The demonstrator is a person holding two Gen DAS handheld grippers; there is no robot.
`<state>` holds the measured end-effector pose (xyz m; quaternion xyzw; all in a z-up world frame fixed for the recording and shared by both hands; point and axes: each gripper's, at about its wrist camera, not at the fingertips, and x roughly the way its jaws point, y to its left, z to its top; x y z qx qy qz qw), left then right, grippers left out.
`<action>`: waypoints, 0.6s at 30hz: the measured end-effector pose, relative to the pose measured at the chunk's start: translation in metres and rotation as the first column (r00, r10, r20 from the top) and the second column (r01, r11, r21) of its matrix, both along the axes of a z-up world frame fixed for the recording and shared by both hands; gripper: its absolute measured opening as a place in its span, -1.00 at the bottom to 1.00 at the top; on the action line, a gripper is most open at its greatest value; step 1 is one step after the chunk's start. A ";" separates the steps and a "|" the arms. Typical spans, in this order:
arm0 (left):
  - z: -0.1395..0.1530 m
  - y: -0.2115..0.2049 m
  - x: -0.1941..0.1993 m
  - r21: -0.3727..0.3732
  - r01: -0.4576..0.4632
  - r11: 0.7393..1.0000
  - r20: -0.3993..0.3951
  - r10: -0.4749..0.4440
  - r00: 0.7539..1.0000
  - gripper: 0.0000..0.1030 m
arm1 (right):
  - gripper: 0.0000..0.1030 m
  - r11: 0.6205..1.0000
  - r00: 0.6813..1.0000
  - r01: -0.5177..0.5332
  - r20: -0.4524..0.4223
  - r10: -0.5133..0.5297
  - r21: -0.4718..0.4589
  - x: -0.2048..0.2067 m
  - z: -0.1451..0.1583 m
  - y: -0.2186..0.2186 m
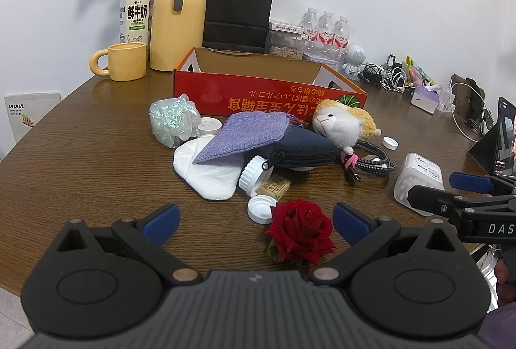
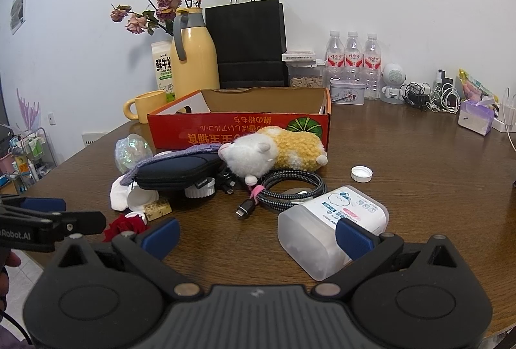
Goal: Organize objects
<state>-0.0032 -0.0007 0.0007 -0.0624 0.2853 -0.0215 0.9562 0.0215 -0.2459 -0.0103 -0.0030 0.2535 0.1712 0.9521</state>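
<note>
On the brown wooden bench (image 1: 80, 155) a heap of small things lies in front of an open red cardboard box (image 1: 267, 91), which sits toward the far side.

The left gripper (image 1: 254, 220) is released, its blue pads spread wide with nothing pressed between them. A red rose (image 1: 301, 229) lies on the bench between the pads, nearer the right one and seemingly clear of both. Just beyond the rose lies a white cap (image 1: 259, 208), and behind that a white pill bottle (image 1: 253, 175) on its side beside a small tan block (image 1: 274, 186). Farther off lie a white cloth (image 1: 206, 175), a purple knit pouch (image 1: 245, 136) draped over a dark zip case (image 1: 303, 149), and an iridescent wrapper (image 1: 172, 120) to the left.

The right gripper (image 2: 256, 237) is also released, pads wide apart. A translucent plastic tub (image 2: 325, 226) with a white label lies on its side at the right pad, which overlaps its near edge; whether they touch cannot be told. Bare bench shows between the pads. Beyond lies a coiled braided cable (image 2: 290, 184), and behind it a white and yellow plush sheep (image 2: 274, 149) against the box front. A second white bottle cap (image 2: 362, 173) lies alone to the right, well apart from the heap.
</note>
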 end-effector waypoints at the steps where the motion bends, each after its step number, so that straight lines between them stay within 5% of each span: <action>1: 0.000 0.000 0.000 0.000 0.000 1.000 0.000 0.000 1.000 1.00 | 1.00 1.000 1.000 0.000 0.001 0.000 0.000 0.000 0.001 0.000; 18: 0.001 0.000 0.000 0.001 0.004 1.000 0.003 -0.004 1.000 1.00 | 1.00 1.000 1.000 0.000 0.002 0.000 0.000 0.000 0.001 0.000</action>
